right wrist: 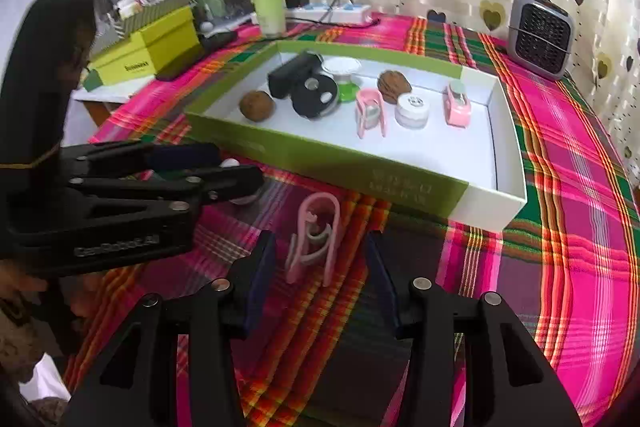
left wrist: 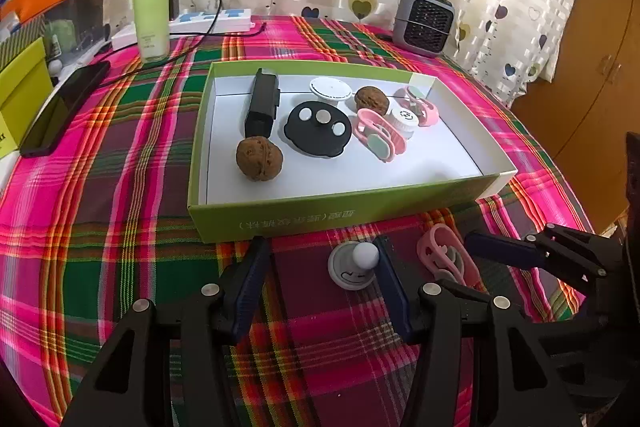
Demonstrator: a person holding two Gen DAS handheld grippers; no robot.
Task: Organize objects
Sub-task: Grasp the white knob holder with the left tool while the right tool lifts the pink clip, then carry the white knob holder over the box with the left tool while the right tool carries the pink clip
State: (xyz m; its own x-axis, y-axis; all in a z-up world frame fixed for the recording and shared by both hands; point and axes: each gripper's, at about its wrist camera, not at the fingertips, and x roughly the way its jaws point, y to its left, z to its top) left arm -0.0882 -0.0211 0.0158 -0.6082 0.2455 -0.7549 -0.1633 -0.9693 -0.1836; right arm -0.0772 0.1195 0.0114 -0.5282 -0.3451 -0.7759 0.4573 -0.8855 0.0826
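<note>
A green-walled box lid [left wrist: 304, 217] [right wrist: 320, 155] lies on the plaid cloth and holds two walnuts [left wrist: 259, 158], a black block [left wrist: 262, 103], a black disc [left wrist: 318, 129], two pink clips [left wrist: 380, 135] and white round caps [left wrist: 405, 119]. Outside it, a grey disc with a white knob [left wrist: 354, 263] lies between my open left gripper's [left wrist: 324, 259] fingers, near the right one. A pink clip [right wrist: 316, 239] [left wrist: 448, 259] lies on the cloth between my open right gripper's [right wrist: 320, 255] fingers. The left gripper also shows in the right wrist view [right wrist: 224, 167].
A green bottle [left wrist: 152, 7], a power strip [left wrist: 212, 21] with cables, a phone [left wrist: 64, 107] and a green box [right wrist: 148, 47] stand at the back left. A small grey heater [left wrist: 424, 21] stands at the back right. The table edge runs along the right.
</note>
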